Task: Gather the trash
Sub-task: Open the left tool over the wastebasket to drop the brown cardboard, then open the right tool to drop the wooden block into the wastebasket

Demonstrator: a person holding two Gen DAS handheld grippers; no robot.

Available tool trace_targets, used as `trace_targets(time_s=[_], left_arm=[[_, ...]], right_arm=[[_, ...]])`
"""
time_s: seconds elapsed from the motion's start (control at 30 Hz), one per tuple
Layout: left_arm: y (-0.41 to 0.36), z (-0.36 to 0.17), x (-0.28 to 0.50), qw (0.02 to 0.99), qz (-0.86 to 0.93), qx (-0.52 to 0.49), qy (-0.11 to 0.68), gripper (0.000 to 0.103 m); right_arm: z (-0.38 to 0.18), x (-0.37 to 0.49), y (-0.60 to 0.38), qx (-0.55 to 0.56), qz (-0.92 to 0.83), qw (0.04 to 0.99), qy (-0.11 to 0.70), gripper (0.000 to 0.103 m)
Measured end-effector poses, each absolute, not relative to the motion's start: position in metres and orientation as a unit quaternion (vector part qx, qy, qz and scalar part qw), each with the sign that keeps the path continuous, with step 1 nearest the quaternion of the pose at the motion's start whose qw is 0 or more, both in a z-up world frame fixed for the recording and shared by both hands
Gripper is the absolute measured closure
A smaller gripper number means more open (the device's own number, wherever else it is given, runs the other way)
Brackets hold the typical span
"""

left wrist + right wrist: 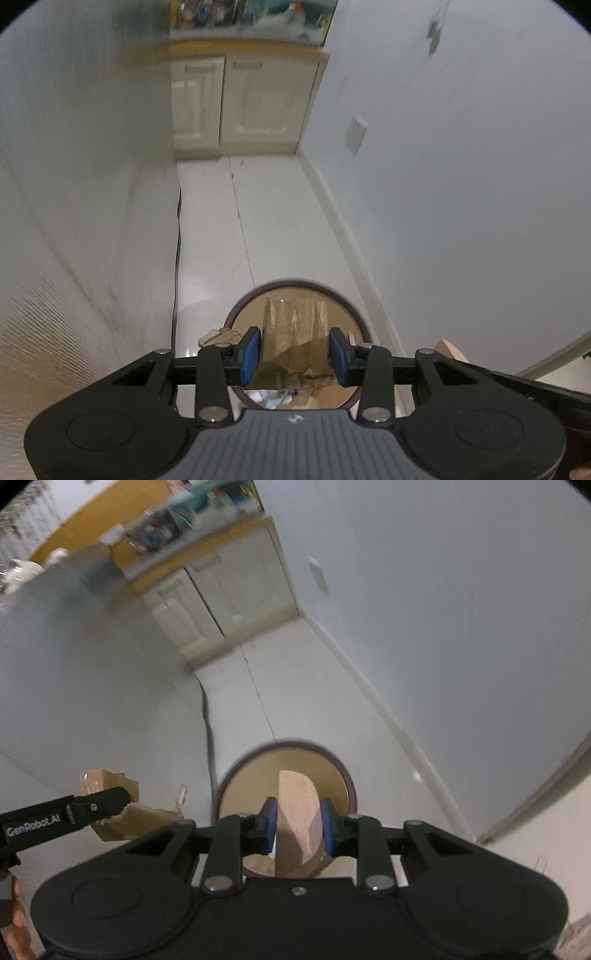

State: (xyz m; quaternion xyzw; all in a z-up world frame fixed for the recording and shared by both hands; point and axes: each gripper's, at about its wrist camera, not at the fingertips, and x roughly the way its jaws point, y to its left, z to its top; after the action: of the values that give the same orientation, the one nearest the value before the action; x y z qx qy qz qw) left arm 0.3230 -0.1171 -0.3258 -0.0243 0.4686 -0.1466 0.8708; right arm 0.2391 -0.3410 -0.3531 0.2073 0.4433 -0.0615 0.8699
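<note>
White tiled floor point(221, 229) carries a round brown-rimmed bin point(352, 306); left gripper point(294, 354) pinches crumpled brown cardboard point(295, 328), right gripper point(298, 825) pinches a tan curved cardboard piece point(297, 812) above it.

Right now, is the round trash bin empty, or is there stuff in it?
Not empty. In the left wrist view, the trash bin has crumpled white paper and brown scraps at its bottom.

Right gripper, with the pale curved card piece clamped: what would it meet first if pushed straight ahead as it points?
Probably the round bin with the dark rim: the right gripper points into its tan-lined mouth, and the pale curved card piece leads. Depth is unclear.
</note>
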Motion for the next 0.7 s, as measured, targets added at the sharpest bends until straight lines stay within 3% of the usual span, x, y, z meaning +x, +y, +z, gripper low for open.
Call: trace_targets(time_s=[0.3,0.57,0.63,0.7], left_arm=[[-0.121,-0.422,0.342,0.830,-0.167,-0.057,0.530,0.062],[-0.143,-0.485,0.368,0.800,-0.186,-0.115,0.559,0.059],[-0.147,-0.498,0.374,0.788,-0.185,-0.117,0.576,0.039],[-0.144,-0.505,0.371,0.785,-0.176,-0.109,0.583,0.029]], right_arm=[[-0.435,0.273,-0.323,0.213,-0.073,0.849,0.478,0.077],[-0.453,0.296,-0.334,0.191,-0.084,0.853,0.479,0.078],[-0.460,0.301,-0.336,0.191,-0.081,0.850,0.484,0.078],[-0.465,0.306,-0.334,0.186,-0.077,0.849,0.489,0.078]])
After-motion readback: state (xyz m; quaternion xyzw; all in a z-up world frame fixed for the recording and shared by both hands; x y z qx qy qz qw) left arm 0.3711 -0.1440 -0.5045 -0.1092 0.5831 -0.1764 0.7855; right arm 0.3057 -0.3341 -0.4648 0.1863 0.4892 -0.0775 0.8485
